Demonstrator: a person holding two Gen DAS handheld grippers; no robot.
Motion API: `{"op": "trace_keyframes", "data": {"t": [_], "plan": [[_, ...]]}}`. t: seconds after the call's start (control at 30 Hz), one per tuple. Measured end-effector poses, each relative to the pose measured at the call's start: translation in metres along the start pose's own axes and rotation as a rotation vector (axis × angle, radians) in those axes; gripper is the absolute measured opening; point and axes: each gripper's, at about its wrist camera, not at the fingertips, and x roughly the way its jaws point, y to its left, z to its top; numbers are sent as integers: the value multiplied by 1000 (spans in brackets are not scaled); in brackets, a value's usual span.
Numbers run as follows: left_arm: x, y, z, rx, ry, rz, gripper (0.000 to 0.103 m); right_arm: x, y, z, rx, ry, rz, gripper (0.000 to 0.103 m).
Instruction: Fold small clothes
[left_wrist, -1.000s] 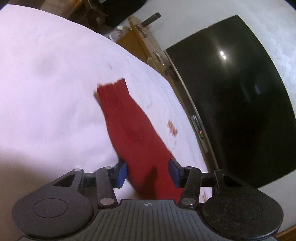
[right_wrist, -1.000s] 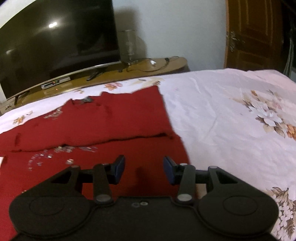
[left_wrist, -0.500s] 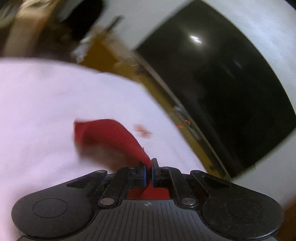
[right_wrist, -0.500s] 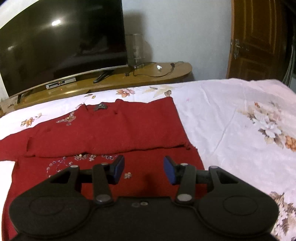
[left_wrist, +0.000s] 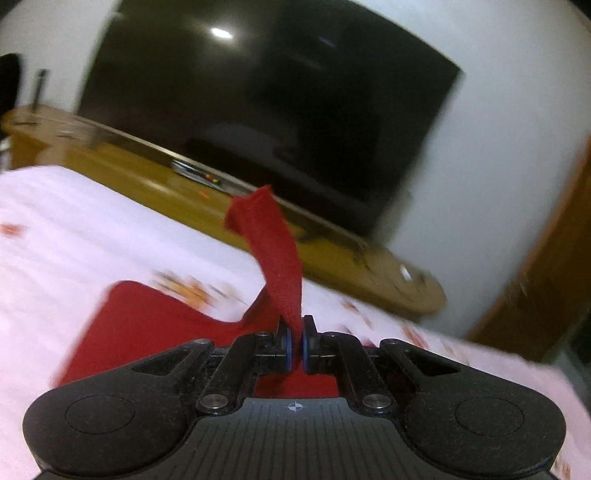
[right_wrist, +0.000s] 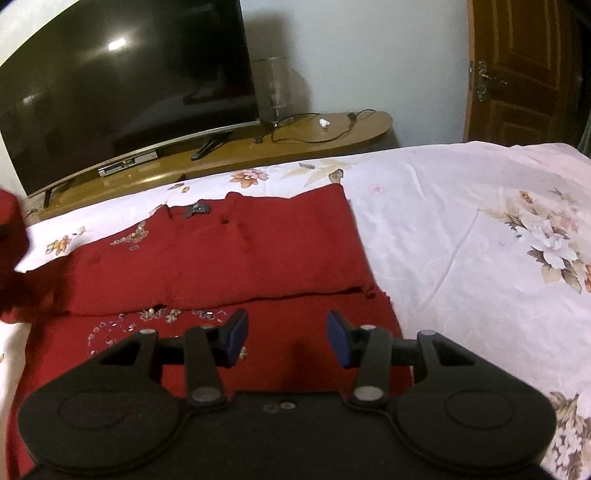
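A small red knit sweater (right_wrist: 229, 258) lies on the floral bedsheet (right_wrist: 461, 229), with one sleeve folded across its body. My left gripper (left_wrist: 294, 345) is shut on the other red sleeve (left_wrist: 275, 251) and holds it up in the air, its cuff hanging free above the sweater body (left_wrist: 147, 325). That lifted sleeve shows blurred at the left edge of the right wrist view (right_wrist: 11, 236). My right gripper (right_wrist: 287, 338) is open and empty, hovering over the sweater's lower part near its right edge.
A large dark TV (right_wrist: 122, 81) stands on a wooden console (right_wrist: 295, 136) just beyond the bed, with a glass lamp (right_wrist: 271, 90) and cables on it. A wooden door (right_wrist: 517, 70) is at the back right. The bedsheet extends right of the sweater.
My left gripper closed on the sleeve, lifted it off the bed and swung it toward the sweater body. My right gripper drew back slightly and stayed open.
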Motion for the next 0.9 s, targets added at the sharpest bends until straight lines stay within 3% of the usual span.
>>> {"op": "trace_keyframes", "data": {"t": [0.2,0.27,0.3,0.33,0.37,0.4,0.43,0.53,0.67,0.8,0.9], "plan": [[53,-73,-60,193,170,3,5,5,-28,5,52,10,7,47],[71,-88,-82,262,261,26,5,9,-37,9,99,25,14,49],[70,-97,-89,308,225,45,7,11,-40,11,121,28,29,53],[65,-103,-94,347,207,58,13,14,-41,12,137,29,44,55],[60,-104,-93,363,211,53,33,16,-40,14,149,28,58,58],[52,-103,-89,347,207,34,58,20,-38,17,161,27,76,58],[39,-97,-86,320,179,29,65,24,-36,18,175,24,98,58],[7,-80,-76,285,115,46,67,41,-22,21,238,36,193,58],[-26,-30,-73,215,79,197,66,78,11,22,331,95,363,56],[-24,17,-76,138,144,274,66,115,45,22,415,168,497,51],[-9,31,-81,127,170,271,66,140,61,21,472,234,535,49]]}}
